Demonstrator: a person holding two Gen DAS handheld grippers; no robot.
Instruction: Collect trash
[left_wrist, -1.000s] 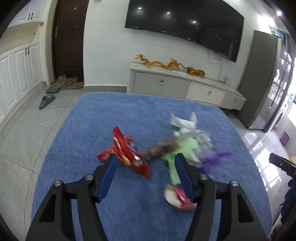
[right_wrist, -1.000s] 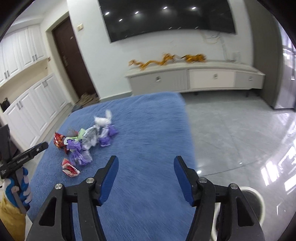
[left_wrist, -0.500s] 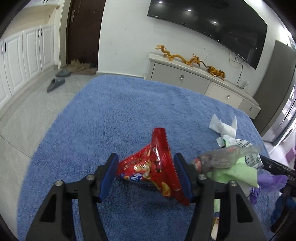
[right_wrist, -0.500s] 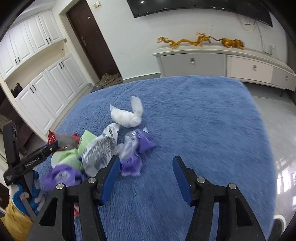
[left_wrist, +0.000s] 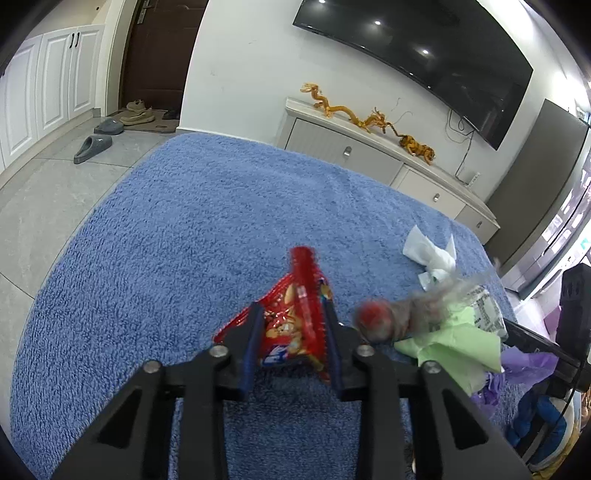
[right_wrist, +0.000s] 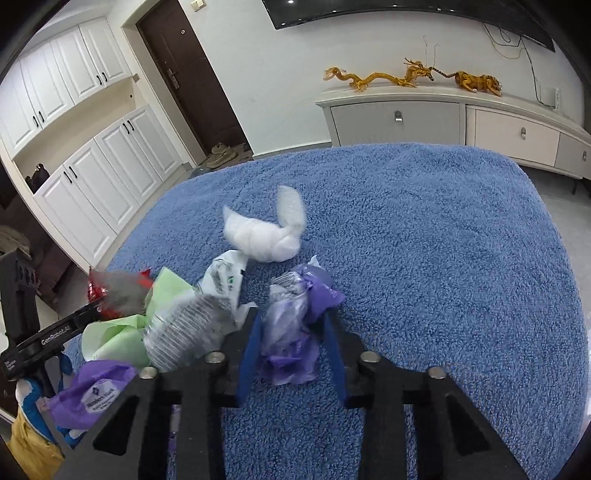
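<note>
Blue shag rug (left_wrist: 177, 229), near edge: left gripper (left_wrist: 293, 332) just closed onto crinkled red foil snack wrapper (left_wrist: 295, 317), right gripper (right_wrist: 291, 332) just closed onto crumpled purple-and-clear plastic wrapper (right_wrist: 291, 325), both clamped and seemingly ready to lift; remaining litter heaped between them.

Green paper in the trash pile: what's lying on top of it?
A crumpled clear plastic bottle and a printed white bag lie over the green paper. A purple wrapper lies against its near edge. What it covers stays hidden.
</note>
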